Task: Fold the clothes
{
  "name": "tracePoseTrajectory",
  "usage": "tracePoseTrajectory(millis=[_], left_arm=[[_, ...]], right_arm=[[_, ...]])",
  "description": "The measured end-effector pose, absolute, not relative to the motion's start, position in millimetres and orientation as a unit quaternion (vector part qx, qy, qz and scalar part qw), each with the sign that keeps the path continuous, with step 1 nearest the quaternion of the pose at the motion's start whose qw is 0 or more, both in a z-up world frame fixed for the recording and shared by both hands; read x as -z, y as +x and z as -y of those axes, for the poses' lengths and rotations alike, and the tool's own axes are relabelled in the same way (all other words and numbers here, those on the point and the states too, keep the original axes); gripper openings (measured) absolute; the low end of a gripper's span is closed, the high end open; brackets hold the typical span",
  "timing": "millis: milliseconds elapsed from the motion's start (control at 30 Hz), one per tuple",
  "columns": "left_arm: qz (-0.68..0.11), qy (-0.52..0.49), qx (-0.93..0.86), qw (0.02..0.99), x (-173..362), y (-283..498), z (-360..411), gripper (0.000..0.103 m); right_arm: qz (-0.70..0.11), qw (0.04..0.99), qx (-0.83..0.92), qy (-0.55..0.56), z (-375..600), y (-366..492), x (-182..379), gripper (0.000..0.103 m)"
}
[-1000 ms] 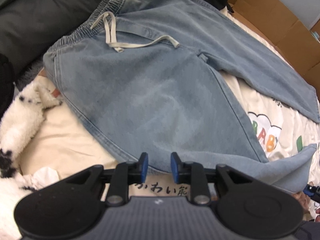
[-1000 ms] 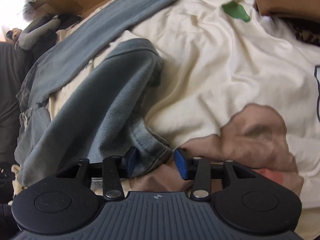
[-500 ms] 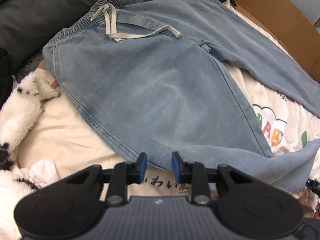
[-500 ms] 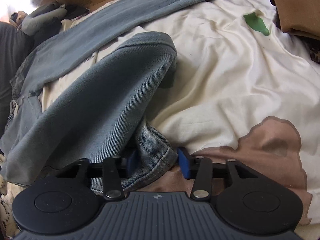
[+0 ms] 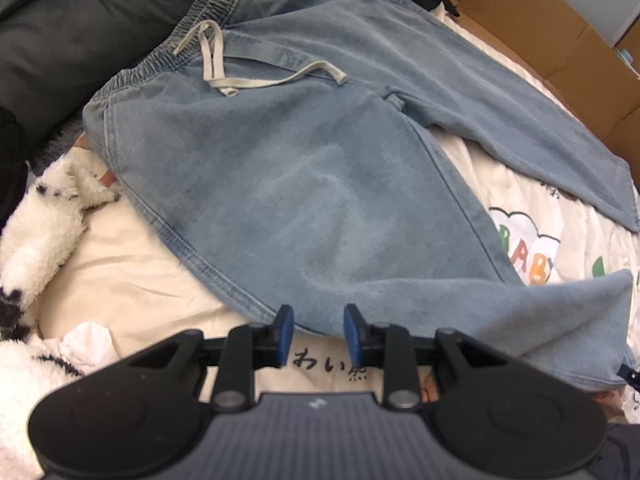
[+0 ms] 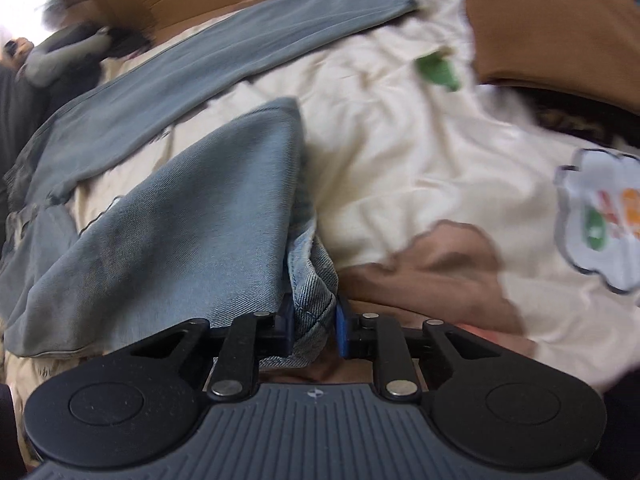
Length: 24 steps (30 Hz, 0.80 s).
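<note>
The left gripper [image 5: 314, 334] is held low over the bed sheet [image 5: 132, 280], pointing forward, with its blue fingertips [image 5: 285, 334] apart and nothing between them. The light blue jeans [image 5: 288, 184] lie spread just ahead of it; the side seam of the near leg runs right in front of the fingertips, and the waistband with its white drawstring [image 5: 240, 76] is farther ahead and a little to the left. A fluffy white toy [image 5: 36, 232] lies to the left of this gripper.

The right gripper [image 6: 313, 326] is also low and level, and its jaws are closed on the hem of the near leg [image 6: 314, 308], which is bunched between them. From there the leg is folded over and goes ahead and to the left. The other leg [image 6: 224, 56] lies flat farther ahead, well apart from this gripper. A brown cloth [image 6: 552, 20] is ahead on the right.
</note>
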<state>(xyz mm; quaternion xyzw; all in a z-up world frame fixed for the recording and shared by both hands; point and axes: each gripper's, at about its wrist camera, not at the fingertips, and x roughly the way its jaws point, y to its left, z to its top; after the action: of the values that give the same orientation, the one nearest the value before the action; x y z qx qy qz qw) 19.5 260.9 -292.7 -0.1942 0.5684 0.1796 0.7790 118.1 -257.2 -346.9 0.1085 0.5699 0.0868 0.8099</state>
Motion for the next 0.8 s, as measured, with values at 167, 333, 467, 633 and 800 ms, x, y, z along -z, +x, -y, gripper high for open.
tracePoseTrajectory(millis=[167, 333, 467, 633, 800], left_arm=[[-0.560, -0.204, -0.179, 0.783, 292, 15, -261, 0.031], [-0.562, -0.215, -0.194, 0.775, 302, 10, -273, 0.032], [-0.564, -0.224, -0.205, 0.768, 311, 6, -282, 0.032], [-0.566, -0.235, -0.219, 0.760, 321, 1, -294, 0.032], [-0.561, -0.243, -0.242, 0.753, 329, 3, -317, 0.032]], right_arm=[[-0.580, 0.808, -0.055, 0.092, 278, 104, 332, 0.020], [-0.600, 0.794, -0.040, 0.088, 288, 89, 325, 0.020], [-0.624, 0.776, -0.031, 0.086, 294, 71, 328, 0.020], [-0.677, 0.724, -0.015, 0.133, 310, 53, 359, 0.021], [-0.699, 0.696, -0.008, 0.167, 324, 44, 374, 0.029]])
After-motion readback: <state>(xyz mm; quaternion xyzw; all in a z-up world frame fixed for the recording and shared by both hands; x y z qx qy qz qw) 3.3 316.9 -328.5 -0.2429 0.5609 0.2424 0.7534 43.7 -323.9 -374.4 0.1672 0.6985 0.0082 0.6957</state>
